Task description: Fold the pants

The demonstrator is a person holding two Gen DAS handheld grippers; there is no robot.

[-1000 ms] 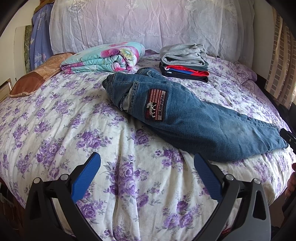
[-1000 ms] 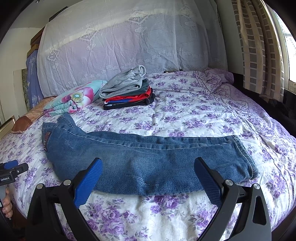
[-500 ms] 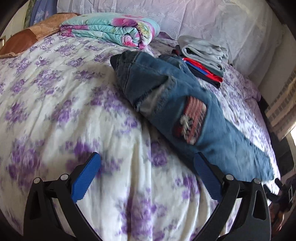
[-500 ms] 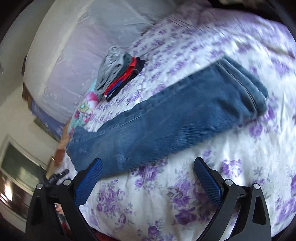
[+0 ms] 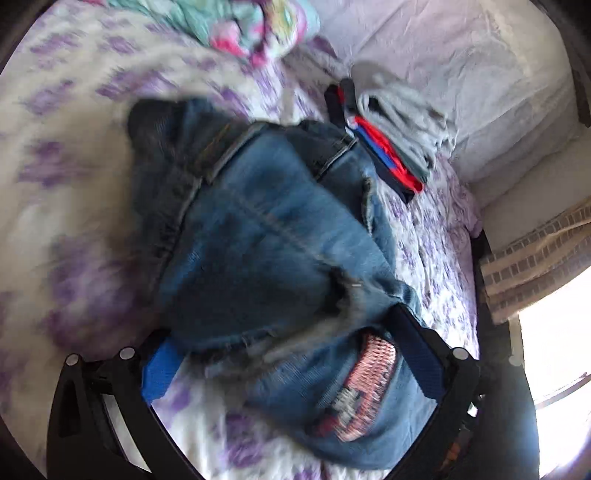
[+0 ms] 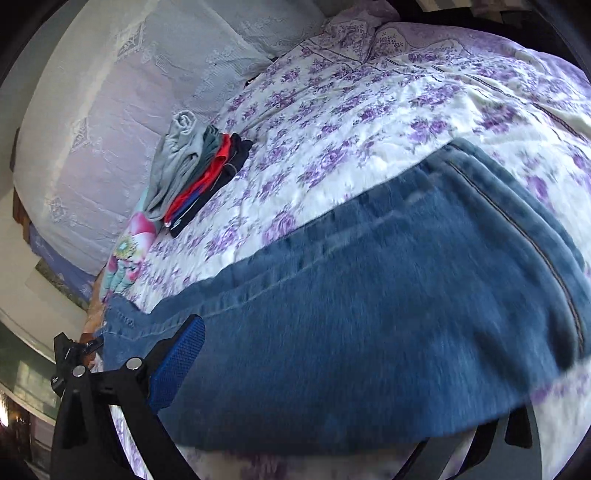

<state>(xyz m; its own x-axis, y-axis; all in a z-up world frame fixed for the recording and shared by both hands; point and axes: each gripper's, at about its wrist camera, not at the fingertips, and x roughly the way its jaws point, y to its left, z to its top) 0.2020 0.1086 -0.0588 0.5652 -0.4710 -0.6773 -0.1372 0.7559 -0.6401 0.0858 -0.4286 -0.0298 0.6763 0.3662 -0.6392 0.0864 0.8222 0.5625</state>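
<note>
The blue jeans [image 5: 258, 236] lie folded lengthwise on the floral bedspread [image 5: 74, 155]. In the left wrist view the waist end fills the middle, with a red patch [image 5: 365, 373] near the bottom. My left gripper [image 5: 291, 358] is open and straddles the waist end, one blue finger [image 5: 159, 373] at its left edge, the other [image 5: 417, 354] on the denim. In the right wrist view the leg end [image 6: 406, 295] fills the lower frame. My right gripper [image 6: 332, 387] is open around it; the left finger [image 6: 177, 362] shows, the right finger is hidden under the denim.
A stack of folded clothes [image 5: 391, 136], grey on top with red and blue below, sits beyond the jeans; it also shows in the right wrist view [image 6: 199, 166]. A rolled floral quilt [image 5: 255, 26] lies by the lace-covered headboard [image 6: 110, 110]. A curtain [image 5: 535, 251] hangs at right.
Both grippers have moved forward and down onto the jeans, the left over the waist end, the right over the leg end. Both stay open. The jeans have not visibly moved.
</note>
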